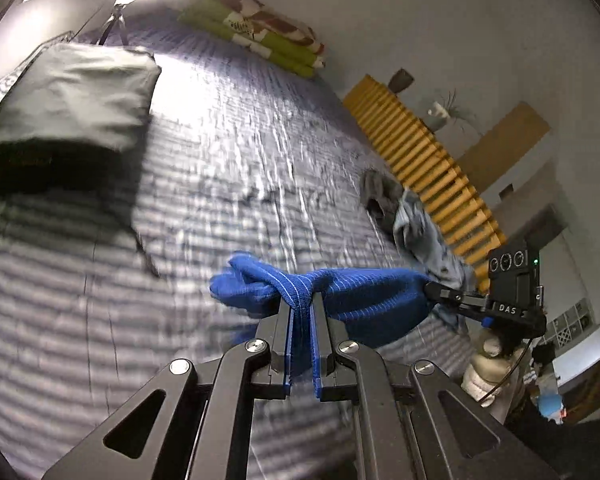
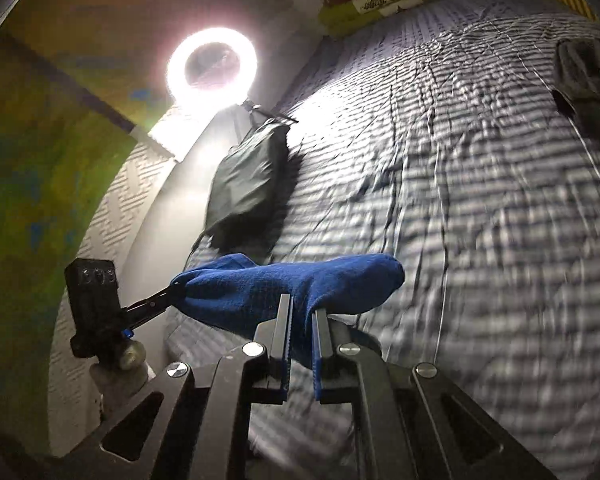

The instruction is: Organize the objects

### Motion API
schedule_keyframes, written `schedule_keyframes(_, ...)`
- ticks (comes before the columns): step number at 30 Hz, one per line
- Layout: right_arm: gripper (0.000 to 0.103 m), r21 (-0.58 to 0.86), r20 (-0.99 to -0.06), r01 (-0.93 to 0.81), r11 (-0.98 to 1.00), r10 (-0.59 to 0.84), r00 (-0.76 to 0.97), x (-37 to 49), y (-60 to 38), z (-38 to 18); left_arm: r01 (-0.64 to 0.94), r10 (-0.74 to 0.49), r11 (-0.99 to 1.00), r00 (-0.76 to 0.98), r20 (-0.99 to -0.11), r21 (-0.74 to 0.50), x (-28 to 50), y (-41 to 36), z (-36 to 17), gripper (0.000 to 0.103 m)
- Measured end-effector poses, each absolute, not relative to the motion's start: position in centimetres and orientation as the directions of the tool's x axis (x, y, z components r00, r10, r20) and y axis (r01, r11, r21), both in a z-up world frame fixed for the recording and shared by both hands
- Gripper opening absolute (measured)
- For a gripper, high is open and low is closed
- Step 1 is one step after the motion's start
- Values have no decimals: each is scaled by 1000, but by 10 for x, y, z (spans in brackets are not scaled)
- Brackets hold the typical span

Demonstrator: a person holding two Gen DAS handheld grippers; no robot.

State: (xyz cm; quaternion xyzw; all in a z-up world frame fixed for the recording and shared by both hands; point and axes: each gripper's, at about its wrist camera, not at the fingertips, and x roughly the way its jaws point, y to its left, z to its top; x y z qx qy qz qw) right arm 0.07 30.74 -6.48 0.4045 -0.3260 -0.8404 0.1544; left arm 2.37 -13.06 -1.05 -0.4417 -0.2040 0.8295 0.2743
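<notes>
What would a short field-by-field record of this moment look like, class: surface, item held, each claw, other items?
surface: striped bedspread
item held: blue sock, stretched between both claws, above the bedspread
left claw: shut on the sock near its bunched end
right claw: shut on the sock
other items: dark folded cloth; grey and light-blue clothes heap; green patterned folded bedding
light: ring lamp, on

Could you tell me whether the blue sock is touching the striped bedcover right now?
Apart. In the right wrist view the blue sock hangs stretched between both tools, with the striped bedcover visible well below it.
</notes>
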Motion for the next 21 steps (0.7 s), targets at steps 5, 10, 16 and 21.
schedule_keyframes(5, 7, 697, -610, -49, -716, -555, -565, 24, 308, -85, -237, 612, -789, -390, -688, -567, 19, -118, -35, 6)
schedule_keyframes(10, 7, 710, -654, -157, -686, -561, -507, -25, 335, -136, -141, 569, -818, -345, -746, -558, -47, -109, -88, 5)
schedule_keyframes(16, 7, 677, -706, -230, -699, -528, -471, -89, 361, -180, -99, 517, -851, -327, -791, -516, -107, -97, -129, 5)
schedule_keyframes(21, 9, 679, -716, -240, -694, -552, -427, -108, 371, -198, -96, 483, -872, -325, -813, -480, -118, -98, -139, 13)
